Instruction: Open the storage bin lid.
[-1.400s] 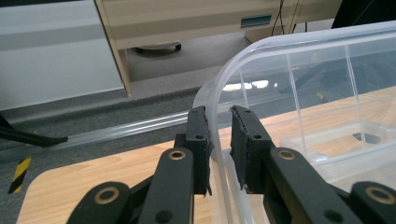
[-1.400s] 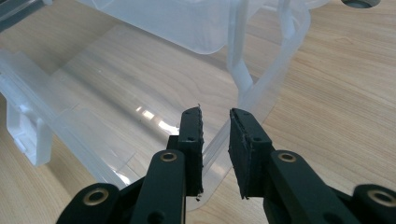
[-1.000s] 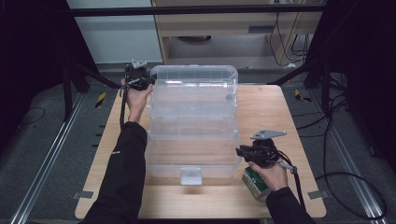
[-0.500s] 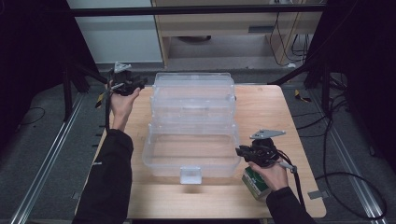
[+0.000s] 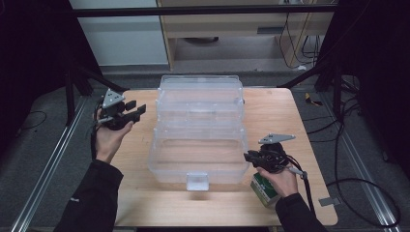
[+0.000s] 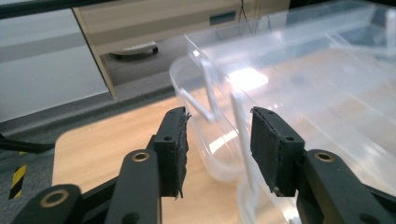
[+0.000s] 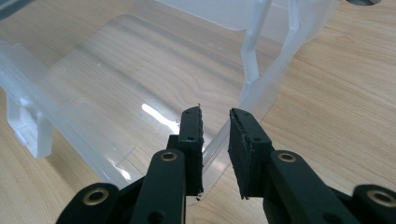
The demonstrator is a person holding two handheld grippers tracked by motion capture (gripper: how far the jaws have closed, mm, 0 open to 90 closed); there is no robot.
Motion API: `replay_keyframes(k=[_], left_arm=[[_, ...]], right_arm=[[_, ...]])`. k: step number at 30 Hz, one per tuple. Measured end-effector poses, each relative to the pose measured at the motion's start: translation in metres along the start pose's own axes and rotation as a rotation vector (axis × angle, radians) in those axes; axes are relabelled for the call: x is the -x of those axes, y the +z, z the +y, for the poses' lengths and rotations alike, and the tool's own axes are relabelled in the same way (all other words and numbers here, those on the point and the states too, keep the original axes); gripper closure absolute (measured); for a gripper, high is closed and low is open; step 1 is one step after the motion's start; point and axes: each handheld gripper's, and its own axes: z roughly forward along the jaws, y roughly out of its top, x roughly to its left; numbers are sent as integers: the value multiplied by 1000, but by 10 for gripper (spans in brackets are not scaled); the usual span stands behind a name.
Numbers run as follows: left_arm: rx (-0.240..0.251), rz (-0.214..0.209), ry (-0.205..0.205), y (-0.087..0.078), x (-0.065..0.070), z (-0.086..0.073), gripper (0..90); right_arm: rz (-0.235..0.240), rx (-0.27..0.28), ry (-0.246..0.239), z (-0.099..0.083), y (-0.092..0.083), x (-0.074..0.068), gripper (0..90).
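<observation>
A clear plastic tiered box (image 5: 167,162) stands open in the middle of the wooden table (image 5: 278,113), its trays stepped back. My left gripper (image 5: 136,109) hovers left of the box, apart from it. In the left gripper view its jaws (image 6: 217,140) have just been opening and stand open with nothing between them; the box's tray and white hinge arm (image 6: 243,135) lie beyond. My right gripper (image 5: 248,157) sits at the box's front right corner. There its pads (image 7: 215,135) close on the clear rim (image 7: 219,133) of the bottom tray.
A small green and white carton (image 5: 263,189) lies on the table under the right hand, near the front edge. A white latch (image 5: 197,181) juts from the box's front wall. Dark frame legs and cables stand beyond both table sides.
The left gripper has left the box's back left corner, moved left and toward the person, and opened. The raised upper trays have dropped back and spread out. The right gripper stayed put.
</observation>
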Motion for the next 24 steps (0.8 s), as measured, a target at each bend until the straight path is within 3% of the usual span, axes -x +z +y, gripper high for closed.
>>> replay_keyframes(k=[7, 10, 12, 14, 24], left_arm=[[-30, -48, 21, -18, 19, -25, 542], [-69, -62, 30, -25, 29, -46, 544], [-96, -74, 25, -25, 32, -54, 557], [-137, -76, 45, -25, 36, -61, 560], [-234, -129, 31, -20, 43, -86, 633]], right_arm=[[-2, 0, 0, 0, 0, 0, 752], [-2, 1, 1, 0, 0, 0, 752], [-4, 1, 3, 0, 0, -1, 752], [-7, 1, 0, 0, 0, -1, 752], [-18, -1, -7, 0, 0, -2, 752]])
